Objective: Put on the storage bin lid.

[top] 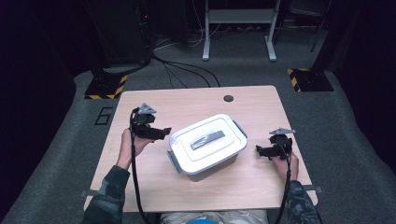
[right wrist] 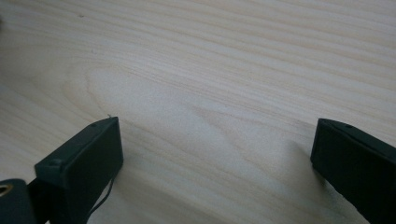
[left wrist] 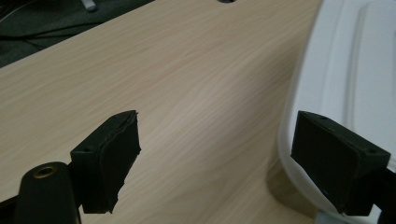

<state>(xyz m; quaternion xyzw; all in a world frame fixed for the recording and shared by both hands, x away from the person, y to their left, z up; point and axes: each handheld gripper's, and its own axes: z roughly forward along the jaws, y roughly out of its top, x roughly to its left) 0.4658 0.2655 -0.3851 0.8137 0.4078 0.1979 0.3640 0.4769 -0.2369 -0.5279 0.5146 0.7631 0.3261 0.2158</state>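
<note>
Overhead light picks out the pale table [top: 261, 186] while the room at twelve o'clock sinks into dark, the high view soft, both gripper views blurring close up.

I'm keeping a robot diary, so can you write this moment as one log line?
left tongs: open, beside white box | right tongs: open, over bare table | lid: on

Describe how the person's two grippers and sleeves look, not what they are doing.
Both the left gripper and the right gripper are black, each with two blocky, flat-faced jaws and a grey three-cornered plate on top. A black cable trails from each back along the forearm. The sleeves are a dark camouflage pattern.
</note>
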